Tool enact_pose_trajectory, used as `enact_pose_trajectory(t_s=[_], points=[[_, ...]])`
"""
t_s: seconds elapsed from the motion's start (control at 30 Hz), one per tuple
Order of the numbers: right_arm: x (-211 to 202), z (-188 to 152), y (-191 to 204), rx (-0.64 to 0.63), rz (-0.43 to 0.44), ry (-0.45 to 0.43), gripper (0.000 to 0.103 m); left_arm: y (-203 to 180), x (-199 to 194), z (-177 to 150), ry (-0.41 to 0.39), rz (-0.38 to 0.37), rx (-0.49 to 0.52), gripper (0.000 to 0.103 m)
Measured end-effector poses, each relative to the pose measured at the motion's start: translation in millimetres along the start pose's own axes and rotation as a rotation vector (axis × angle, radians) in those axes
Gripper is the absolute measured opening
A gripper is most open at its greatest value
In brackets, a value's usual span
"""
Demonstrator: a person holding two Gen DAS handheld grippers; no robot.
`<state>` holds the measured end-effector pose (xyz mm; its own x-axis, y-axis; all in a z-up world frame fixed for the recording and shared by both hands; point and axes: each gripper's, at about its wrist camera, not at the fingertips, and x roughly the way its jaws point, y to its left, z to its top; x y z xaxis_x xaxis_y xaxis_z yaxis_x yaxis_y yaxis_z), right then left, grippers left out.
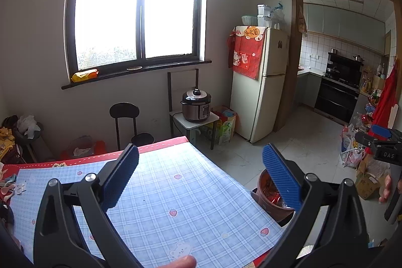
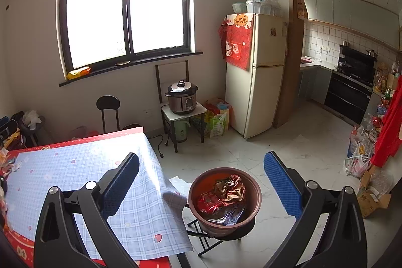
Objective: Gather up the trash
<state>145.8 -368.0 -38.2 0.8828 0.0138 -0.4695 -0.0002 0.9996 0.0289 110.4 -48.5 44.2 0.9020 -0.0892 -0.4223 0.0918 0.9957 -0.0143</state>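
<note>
A brown round bin (image 2: 253, 195) stands on a black folding stand beside the table's right edge. It holds crumpled wrappers (image 2: 227, 195), red, gold and dark. In the left wrist view the bin (image 1: 266, 195) shows partly behind my right finger. My left gripper (image 1: 201, 177) is open and empty above the blue plaid tablecloth (image 1: 176, 192). My right gripper (image 2: 202, 180) is open and empty, above the bin and the table corner. The right gripper's body (image 1: 382, 145) shows at the right edge of the left wrist view.
The table (image 2: 75, 180) has small items at its left edge (image 1: 10, 185). Behind it are a black stool (image 2: 108, 112), a pressure cooker (image 2: 182, 97) on a small stand, a fridge (image 2: 258, 72), and bags and boxes (image 2: 366, 167) on the floor at right.
</note>
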Motion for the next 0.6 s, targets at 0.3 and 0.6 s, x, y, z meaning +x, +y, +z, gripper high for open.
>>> enact_pose_trajectory(t_s=[0.3, 0.6], points=[[-1.7, 0.8, 2.7, -0.001, -0.015, -0.007, 0.098, 1.7, 6.5, 1.4, 0.009, -0.006, 0.005, 0.097], [-2.3, 2.5, -2.2, 0.006, -0.025, -0.007, 0.098, -5.8, 8.8, -1.4, 0.018, -0.012, 0.008, 0.097]])
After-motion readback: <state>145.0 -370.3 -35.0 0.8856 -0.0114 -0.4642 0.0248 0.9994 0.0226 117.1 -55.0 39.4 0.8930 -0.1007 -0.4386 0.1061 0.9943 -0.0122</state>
